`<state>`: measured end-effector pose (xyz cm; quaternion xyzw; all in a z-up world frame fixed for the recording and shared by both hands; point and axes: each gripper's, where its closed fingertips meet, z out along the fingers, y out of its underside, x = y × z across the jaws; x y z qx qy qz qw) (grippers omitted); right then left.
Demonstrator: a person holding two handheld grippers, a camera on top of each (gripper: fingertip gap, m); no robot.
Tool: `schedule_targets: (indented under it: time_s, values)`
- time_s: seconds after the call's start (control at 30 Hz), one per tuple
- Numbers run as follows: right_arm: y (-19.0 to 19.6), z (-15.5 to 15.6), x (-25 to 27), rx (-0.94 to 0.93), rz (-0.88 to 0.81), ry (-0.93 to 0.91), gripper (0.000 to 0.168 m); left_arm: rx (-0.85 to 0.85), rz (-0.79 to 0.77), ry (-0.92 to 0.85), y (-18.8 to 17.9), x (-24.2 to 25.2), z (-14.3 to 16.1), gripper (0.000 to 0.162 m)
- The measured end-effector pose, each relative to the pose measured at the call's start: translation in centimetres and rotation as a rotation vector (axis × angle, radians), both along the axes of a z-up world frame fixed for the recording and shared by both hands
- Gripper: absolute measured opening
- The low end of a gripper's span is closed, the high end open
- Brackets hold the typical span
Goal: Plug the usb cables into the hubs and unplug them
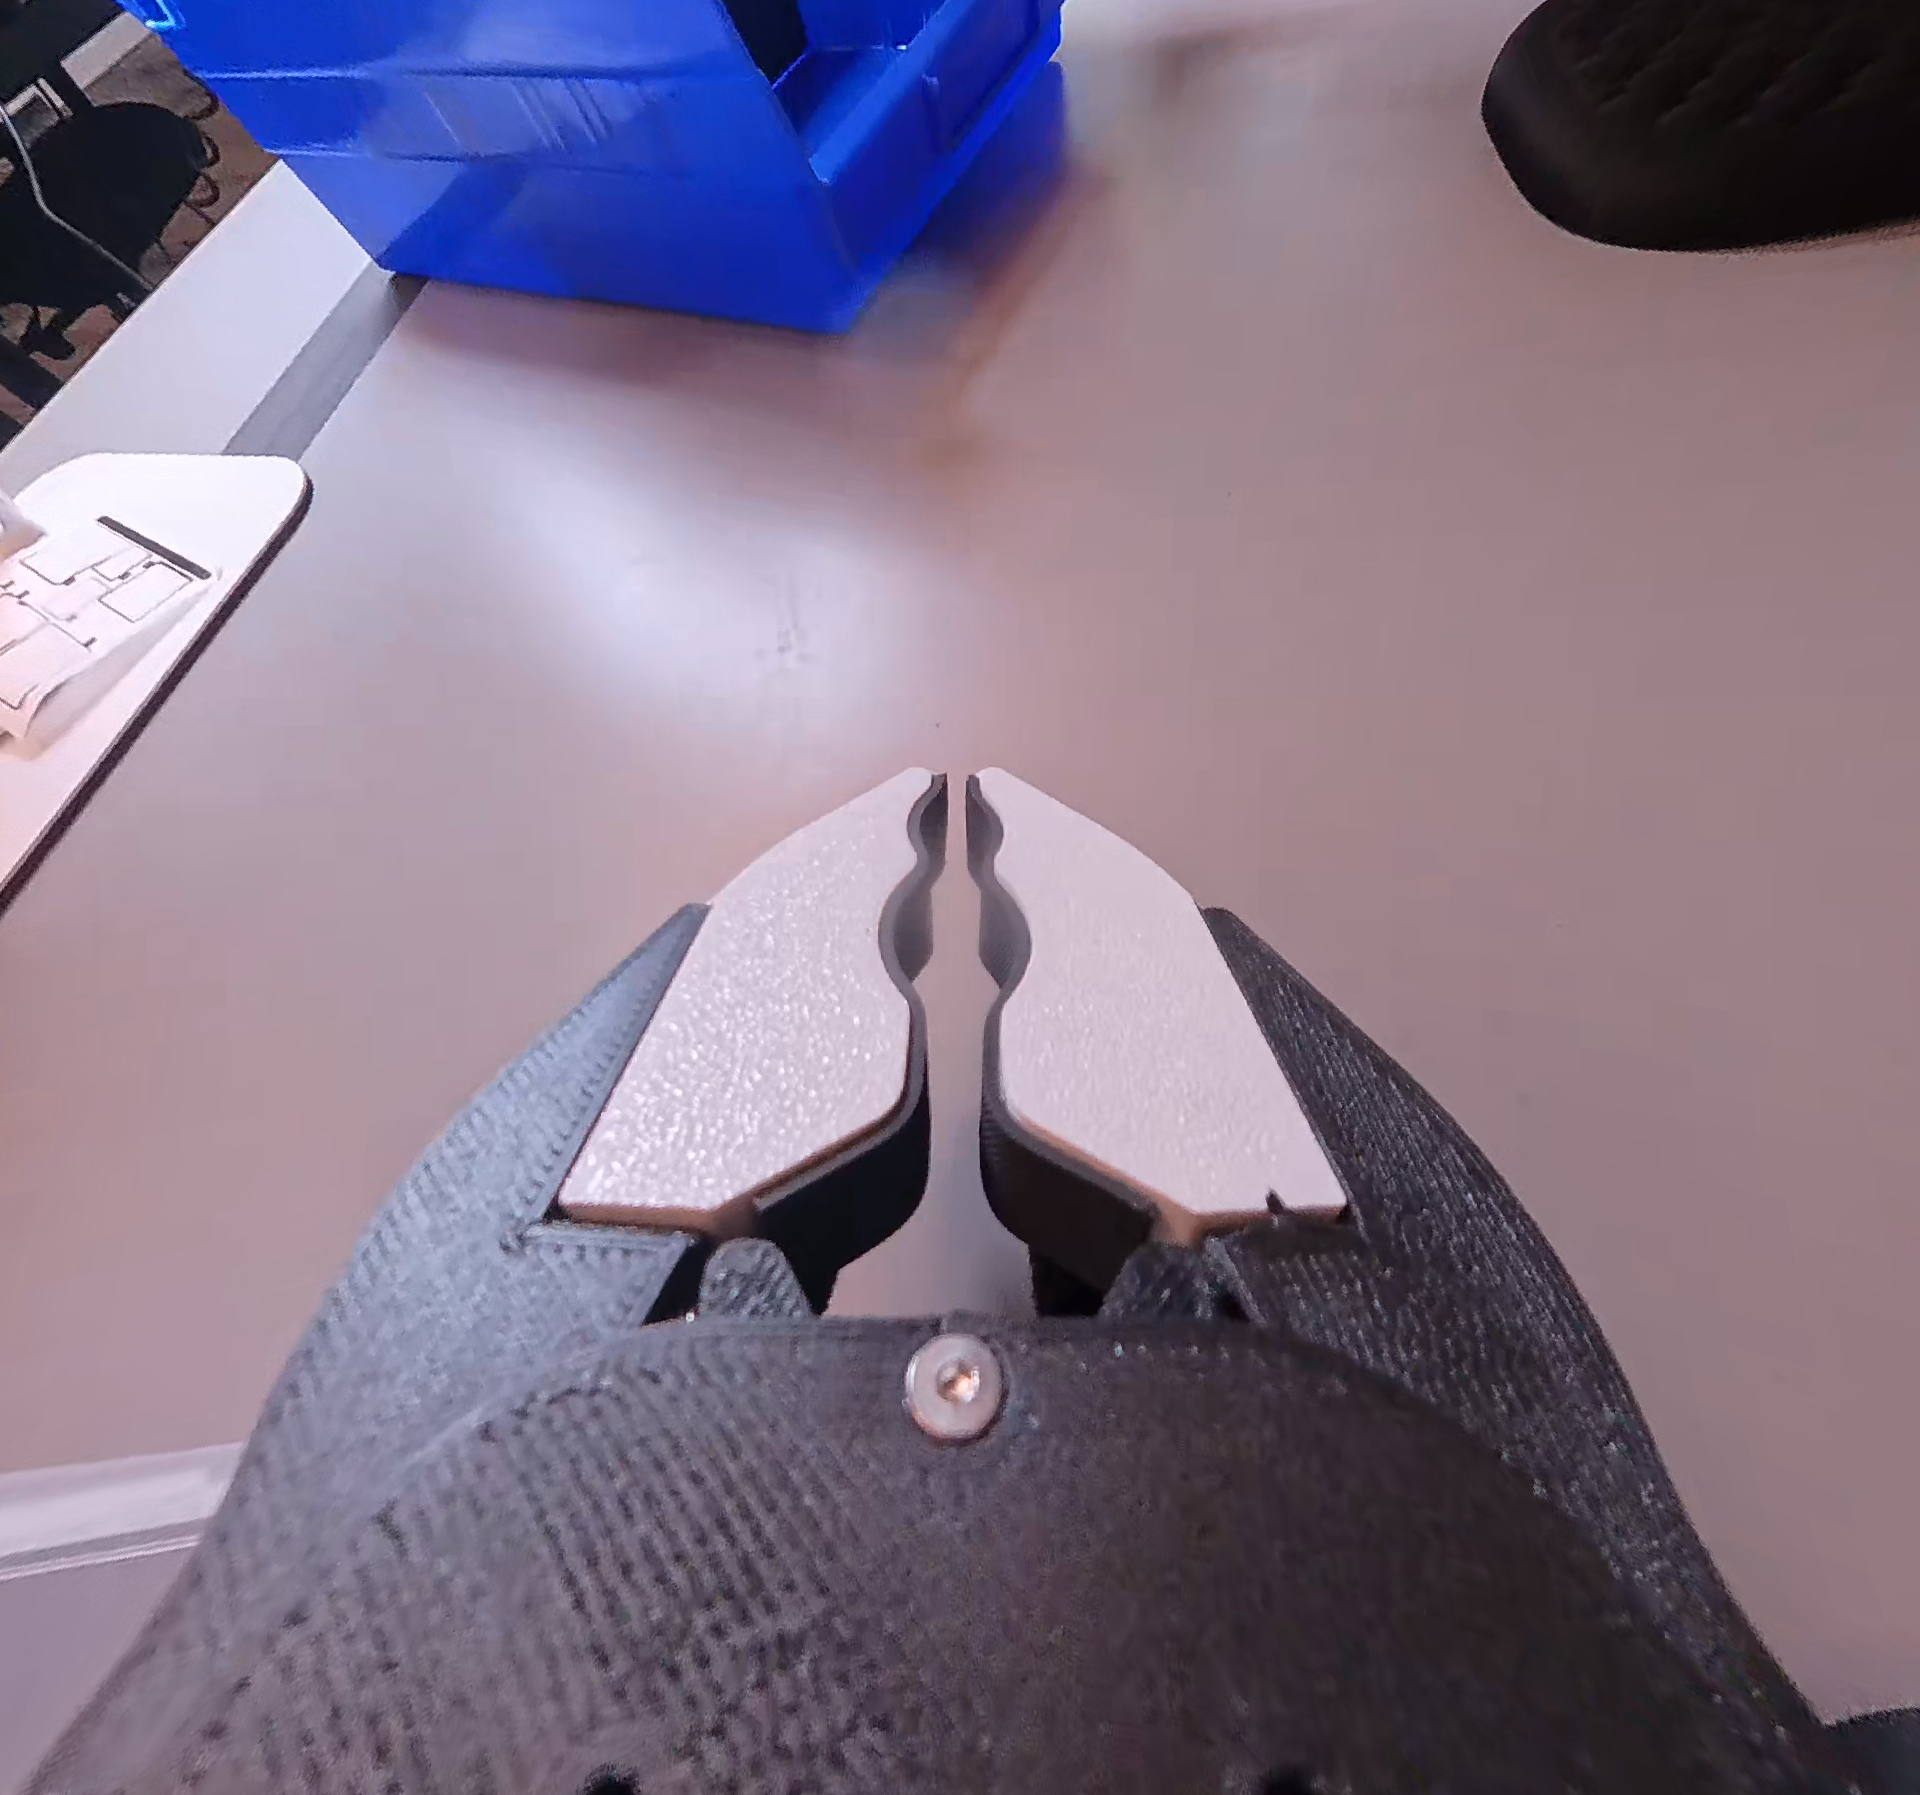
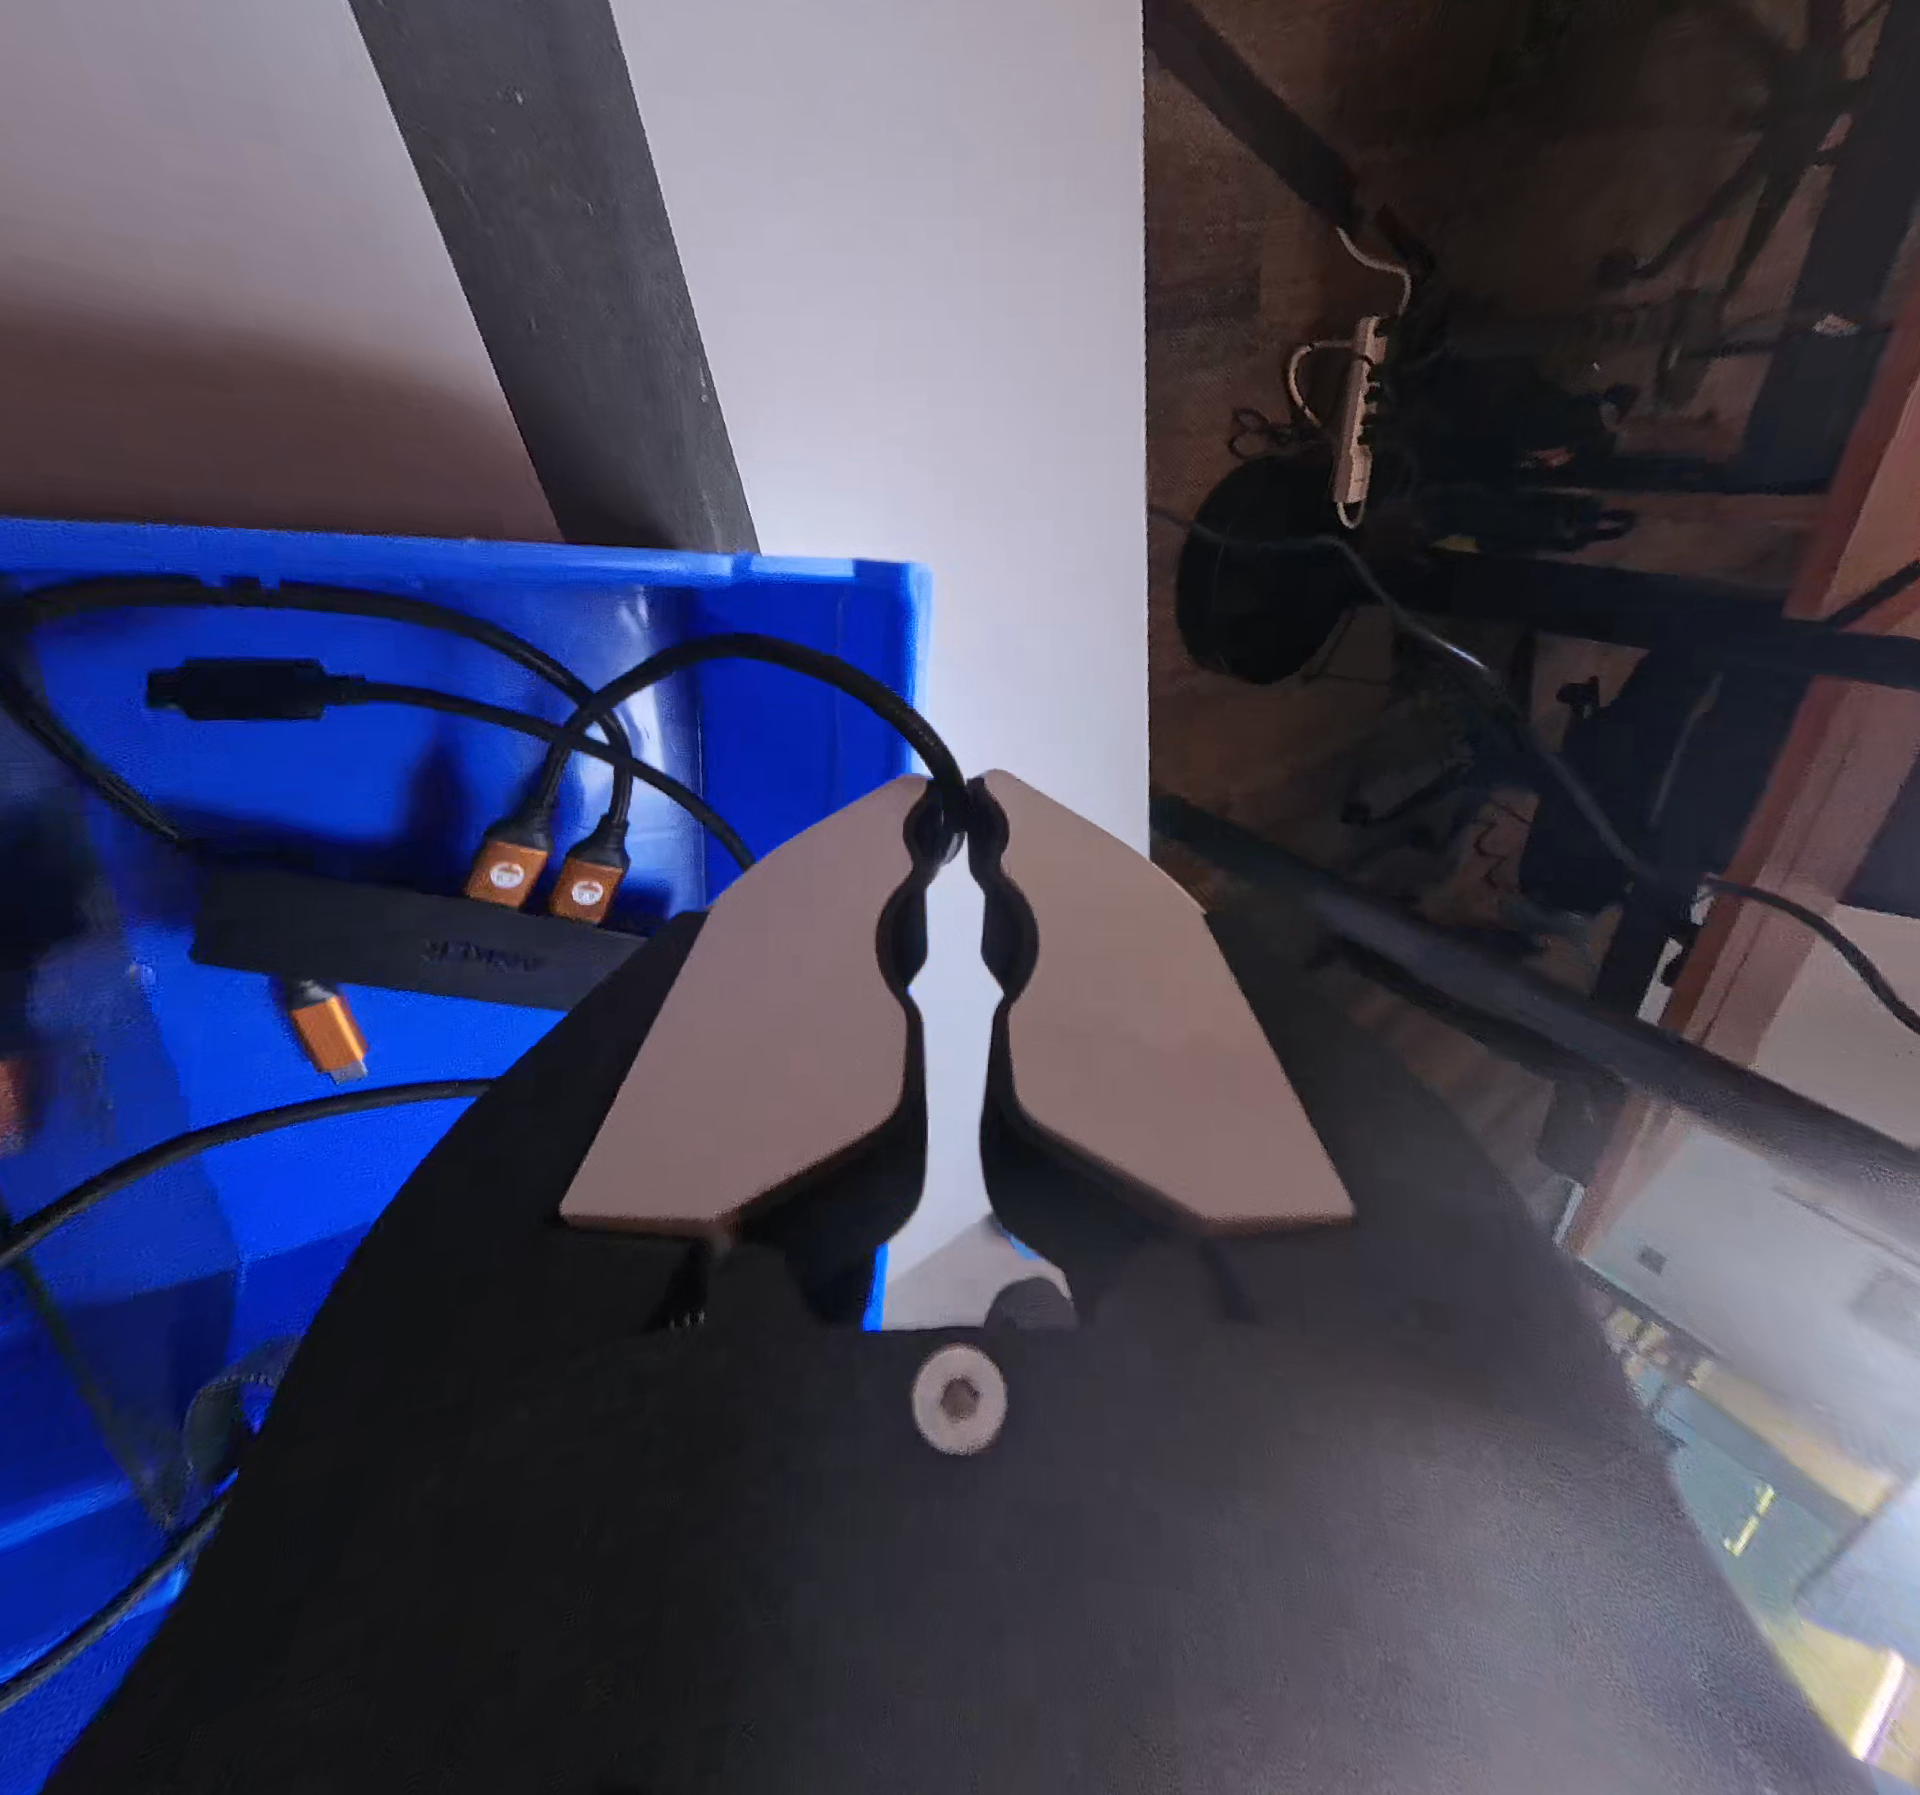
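Hand-held gripper (image 2: 957,803) over cable-filled bin (image 2: 810,675)

black hub (image 2: 416,945) in blue bin, two orange-tipped cables (image 2: 540,862) plugged in — one orange plug (image 2: 327,1028) loose

**A:** Is there any writing to be read here?

**B:** A little. The flat black plastic hub (image 2: 416,945) in the blue plastic bin (image 2: 790,665) bears raised lettering on its side, which is upside down in the right wrist view.

**A:** Anything else?

**B:** The two orange metal plugs (image 2: 506,875) seated in it each carry a small round mark, too small to make out. In the left wrist view, the pale striped label (image 1: 520,109) on the bin's front is blurred. The white rounded board (image 1: 208,540) shows only outlined boxes.
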<state>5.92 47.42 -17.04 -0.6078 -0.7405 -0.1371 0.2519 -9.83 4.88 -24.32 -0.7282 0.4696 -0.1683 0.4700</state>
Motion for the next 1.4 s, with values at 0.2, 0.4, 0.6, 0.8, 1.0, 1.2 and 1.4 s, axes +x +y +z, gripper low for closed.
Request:
schedule_targets:
  time_s: [0.2,0.4,0.6,0.8,1.0,1.2,1.4]
  values:
    - [-4.3,2.9,3.6,-0.08,-0.103,-0.084,0.005,0.011,-0.005,-0.002,-0.2,0.1,0.3,0.003]
    - [-10.1,0.3,7.7,-0.369,-0.18,-0.178,0.005,0.023,-0.013,0.013,-0.4,0.5,0.5,0.003]
    - [-12.6,3.5,7.1,-0.359,-0.104,-0.03,0.004,0.015,-0.005,0.012,-0.3,0.3,0.3,0.003]
    - [-14.1,6.3,7.5,-0.366,-0.095,0.106,0.004,0.001,-0.015,0.024,-0.4,0.5,-0.2,0.003]
    - [-21.0,6.5,7.6,-0.723,-0.035,0.173,0.004,-0.007,-0.016,0.028,-0.4,0.4,-0.3,0.003]
    - [-15.9,-1.3,9.8,-0.493,-0.182,0.085,0.004,-0.011,-0.033,0.054,-0.7,0.8,-0.7,0.004]
    - [-9.6,-6.1,12.6,-0.051,-0.222,-0.174,0.006,-0.02,-0.029,0.07,-0.7,0.7,-1.0,0.004]
